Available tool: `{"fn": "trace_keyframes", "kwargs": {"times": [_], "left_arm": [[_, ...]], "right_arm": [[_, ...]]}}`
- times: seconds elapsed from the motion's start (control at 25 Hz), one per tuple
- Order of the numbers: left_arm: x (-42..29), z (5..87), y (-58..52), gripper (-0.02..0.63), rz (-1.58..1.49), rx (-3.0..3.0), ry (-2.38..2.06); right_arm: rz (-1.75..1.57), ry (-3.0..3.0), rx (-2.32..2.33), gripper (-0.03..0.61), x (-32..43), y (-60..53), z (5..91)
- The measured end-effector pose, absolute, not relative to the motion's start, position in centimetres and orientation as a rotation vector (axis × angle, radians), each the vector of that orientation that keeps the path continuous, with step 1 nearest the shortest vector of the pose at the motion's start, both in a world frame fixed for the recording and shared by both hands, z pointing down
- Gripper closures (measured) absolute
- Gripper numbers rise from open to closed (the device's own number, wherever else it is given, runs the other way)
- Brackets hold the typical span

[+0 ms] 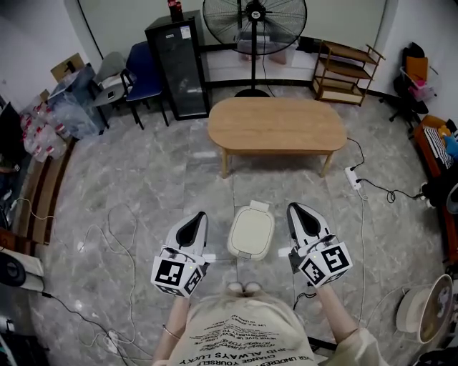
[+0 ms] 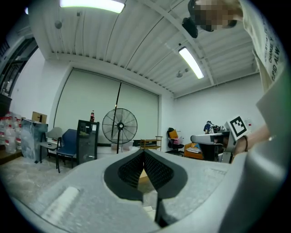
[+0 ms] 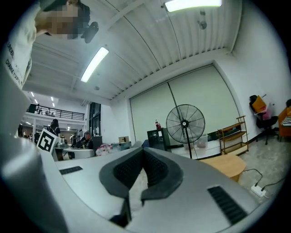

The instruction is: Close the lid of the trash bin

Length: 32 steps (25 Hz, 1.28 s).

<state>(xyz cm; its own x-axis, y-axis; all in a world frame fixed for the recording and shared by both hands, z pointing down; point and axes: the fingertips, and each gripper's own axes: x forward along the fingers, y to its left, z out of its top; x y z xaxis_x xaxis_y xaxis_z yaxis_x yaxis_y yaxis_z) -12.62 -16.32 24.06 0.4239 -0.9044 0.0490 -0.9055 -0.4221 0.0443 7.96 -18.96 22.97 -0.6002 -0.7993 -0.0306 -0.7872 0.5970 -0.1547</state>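
- While its two dark pads meet at the tip with nothing between them, the left claw [image 2: 143,151] is pinched narrow and empty, aimed across the room.
- Right claw [image 3: 142,150]: its pads are also pressed together at the tip, with nothing held.
- From the head view both claws sit low in the frame, left and right of centre, each with a marker cube at its back end and an arm behind it.
- Between the two claws, on the grey marbled floor [image 1: 143,186], stands the cream trash bin [image 1: 250,246]. Its lid [image 1: 251,225] lies flat and down. Neither claw touches the bin.
- Just below the bin, at the bottom edge, is the person's printed shirt [image 1: 240,336].
- Above the bin, near mid-frame, stands an oval wooden table [image 1: 275,123] with a bare top.
- Along the top edge are a black cabinet [image 1: 177,64] at upper left, a large standing fan [image 1: 254,18] at centre and a wooden rack [image 1: 347,71] at upper right.
- White cables [image 1: 107,236] trail over the floor at lower left, and a power strip [image 1: 353,176] lies to the right of the table.
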Motion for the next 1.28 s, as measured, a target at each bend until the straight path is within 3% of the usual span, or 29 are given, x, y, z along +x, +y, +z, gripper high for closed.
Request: {"fn": "trace_keyframes", "kwargs": {"times": [1.28], "left_arm": [[-14.1,22.9,-16.4,0.591,0.023,2.566,-1.711]], "right_arm": [[-0.047,2.725,-1.437,0.574,9.0,-18.2,21.0]]}}
